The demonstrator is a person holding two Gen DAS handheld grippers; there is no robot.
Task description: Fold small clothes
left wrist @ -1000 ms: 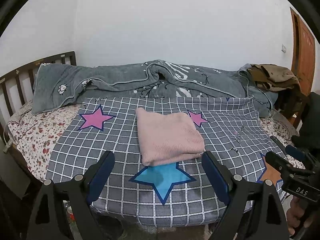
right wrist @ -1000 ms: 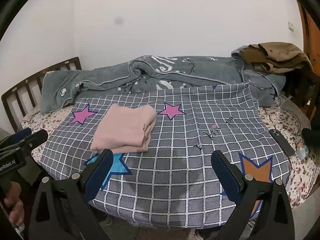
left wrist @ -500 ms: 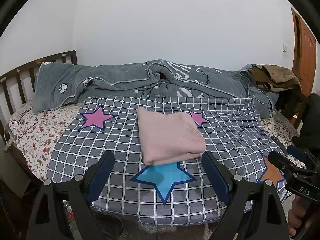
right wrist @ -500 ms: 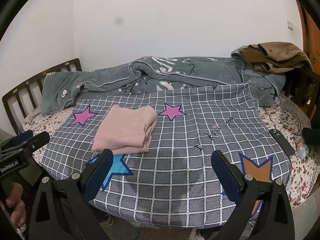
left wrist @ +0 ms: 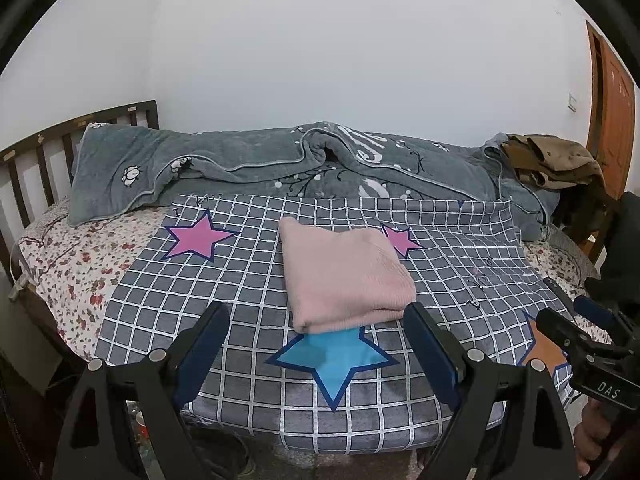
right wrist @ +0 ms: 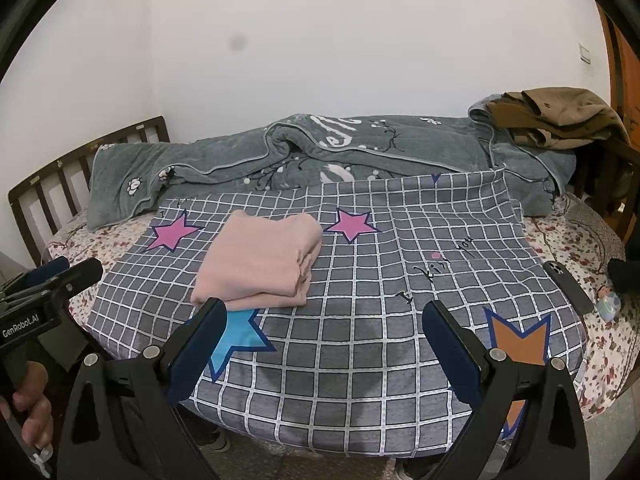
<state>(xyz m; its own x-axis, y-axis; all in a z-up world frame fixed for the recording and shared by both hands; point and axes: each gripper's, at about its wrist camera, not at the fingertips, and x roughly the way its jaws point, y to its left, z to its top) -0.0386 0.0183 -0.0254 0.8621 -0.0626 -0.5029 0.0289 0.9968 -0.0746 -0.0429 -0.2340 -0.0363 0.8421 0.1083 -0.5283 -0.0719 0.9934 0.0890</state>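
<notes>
- While we hold both claws above the near edge of the bed [left wrist: 48, 256], the left claw [left wrist: 316, 344] stands wide apart with nothing between its blue pads [left wrist: 200, 344].
- We see the right claw [right wrist: 324, 344] spread just as wide, and it grips nothing either.
- We find the pink garment [left wrist: 344, 276] folded into a neat stack on the grey checked sheet [left wrist: 240, 280], at about 12 o'clock from the left claw and apart from both its fingers.
- From the right claw, the same garment [right wrist: 260, 264] sits at about 11 o'clock.
- We note that its near edge covers the upper point of a blue star [left wrist: 332, 360] printed on the sheet; pink stars [left wrist: 196, 236] flank it at 10 and 2 o'clock.
- We see a rumpled grey blanket [left wrist: 240, 160] along the far side of the bed, with brown clothing [left wrist: 552, 160] heaped at its 3 o'clock end.
- We spot a dark phone [right wrist: 568, 288] lying on the floral bedsheet [right wrist: 580, 240], at 3 o'clock from the checked sheet.
- We glimpse a hand [right wrist: 28, 412] on the left claw's grip in the right wrist view.
</notes>
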